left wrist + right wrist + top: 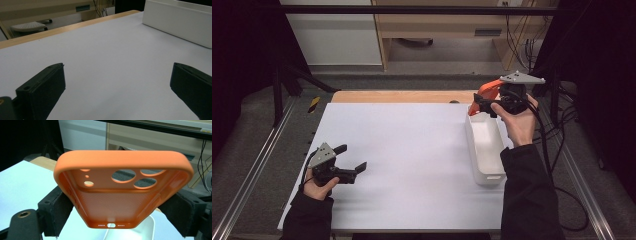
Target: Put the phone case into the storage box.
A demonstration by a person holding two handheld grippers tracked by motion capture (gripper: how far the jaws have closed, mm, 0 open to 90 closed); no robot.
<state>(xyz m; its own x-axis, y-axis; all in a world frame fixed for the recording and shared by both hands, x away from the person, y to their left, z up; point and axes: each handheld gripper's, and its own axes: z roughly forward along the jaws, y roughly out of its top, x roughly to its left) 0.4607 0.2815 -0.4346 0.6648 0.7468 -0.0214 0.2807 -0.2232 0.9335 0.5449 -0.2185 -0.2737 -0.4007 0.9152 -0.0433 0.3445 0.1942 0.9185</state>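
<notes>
Your right gripper [477, 104] clamps the orange phone case [120, 187] above the white bin's [486, 150] far end, near the desk's right edge. Your left gripper [352, 158] rests wide near the left edge.

This looks like a lab recording station: a white-topped table [402, 165] sits inside a frame of metal rails [252, 175] hung with black curtains [242, 55], cables [522, 45] trail at far right, and a plain wooden bench [447, 25] stands beyond.
</notes>
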